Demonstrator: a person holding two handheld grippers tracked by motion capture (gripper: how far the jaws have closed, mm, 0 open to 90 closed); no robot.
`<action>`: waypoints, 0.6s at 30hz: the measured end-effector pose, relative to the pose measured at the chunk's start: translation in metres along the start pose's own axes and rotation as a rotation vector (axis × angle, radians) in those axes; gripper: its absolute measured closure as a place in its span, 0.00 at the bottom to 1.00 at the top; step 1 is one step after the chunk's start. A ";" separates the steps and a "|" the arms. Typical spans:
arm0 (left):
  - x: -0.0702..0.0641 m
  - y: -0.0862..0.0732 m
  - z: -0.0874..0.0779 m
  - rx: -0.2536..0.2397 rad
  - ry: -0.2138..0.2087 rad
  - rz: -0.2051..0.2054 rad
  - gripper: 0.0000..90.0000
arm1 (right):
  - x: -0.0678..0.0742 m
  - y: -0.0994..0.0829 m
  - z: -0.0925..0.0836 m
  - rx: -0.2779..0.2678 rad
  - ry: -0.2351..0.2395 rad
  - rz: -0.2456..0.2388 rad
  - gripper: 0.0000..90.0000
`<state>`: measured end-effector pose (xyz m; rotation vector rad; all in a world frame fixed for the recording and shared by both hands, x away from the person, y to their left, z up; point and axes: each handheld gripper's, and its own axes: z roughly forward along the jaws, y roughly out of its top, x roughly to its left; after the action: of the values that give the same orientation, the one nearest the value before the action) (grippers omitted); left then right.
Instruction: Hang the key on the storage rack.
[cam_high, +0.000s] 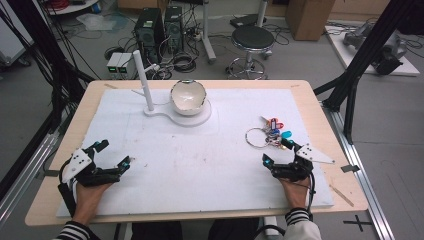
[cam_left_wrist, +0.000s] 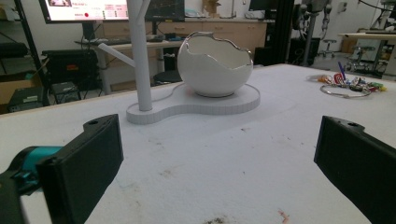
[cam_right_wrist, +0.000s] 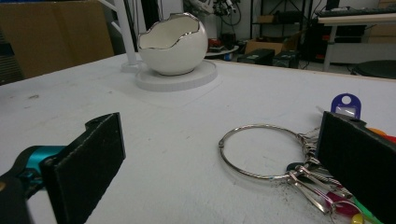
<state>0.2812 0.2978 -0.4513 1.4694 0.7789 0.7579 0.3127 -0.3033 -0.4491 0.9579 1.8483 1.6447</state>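
Though tags hang there, no writing reads.

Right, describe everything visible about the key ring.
The key ring is a large thin loop of shiny metal lying flat on the white board, with a cluster of small clips and coloured plastic tags in blue, red, teal and yellow hooked on one side. It lies just ahead of the open right gripper, untouched.

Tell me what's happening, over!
Left gripper open, empty. Right gripper open, beside key ring, not touching. Nothing in the way.
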 end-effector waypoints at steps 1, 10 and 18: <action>0.000 0.000 0.000 -0.001 0.001 -0.001 0.02 | 0.000 0.000 0.000 0.000 -0.002 -0.010 0.01; 0.000 0.000 0.000 0.001 0.004 -0.004 0.02 | 0.000 0.000 0.000 0.002 -0.001 -0.006 0.01; 0.001 0.000 0.000 0.002 0.007 -0.009 0.02 | -0.001 0.000 0.000 -0.004 -0.002 -0.001 0.01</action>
<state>0.2815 0.2984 -0.4513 1.4646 0.7911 0.7567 0.3135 -0.3038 -0.4491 0.9561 1.8431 1.6464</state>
